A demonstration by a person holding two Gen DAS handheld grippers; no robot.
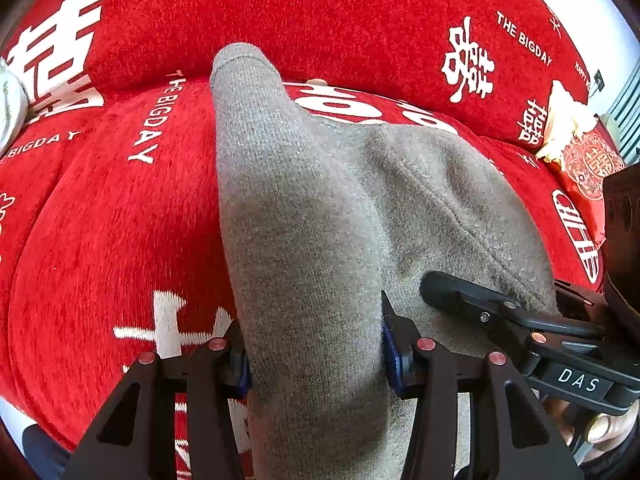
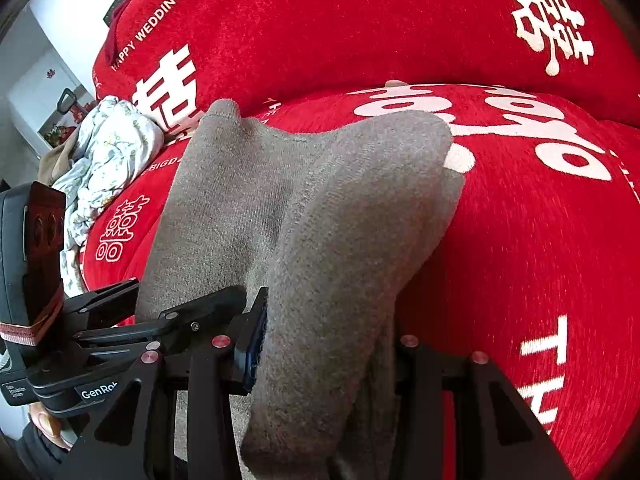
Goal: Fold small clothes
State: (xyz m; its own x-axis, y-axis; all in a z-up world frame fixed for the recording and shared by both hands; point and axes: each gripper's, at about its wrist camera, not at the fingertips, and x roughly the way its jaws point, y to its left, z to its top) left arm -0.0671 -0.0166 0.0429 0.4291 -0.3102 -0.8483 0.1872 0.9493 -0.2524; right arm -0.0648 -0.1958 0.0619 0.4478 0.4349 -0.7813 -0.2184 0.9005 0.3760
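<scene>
Mid-fold: my left gripper (image 1: pixel 316 356) and right gripper (image 2: pixel 324 344) each pinch the grey garment (image 1: pixel 320 208); next, lay it toward twelve o'clock on the red cover (image 1: pixel 132 220).

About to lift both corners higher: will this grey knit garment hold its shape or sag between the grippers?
Likely sag: the grey knit garment already drapes in soft folds between the left gripper and right gripper. Probably light, since two small pinches hold it up. Its fuzzy surface may cling to the red sofa cover rather than slide.
</scene>
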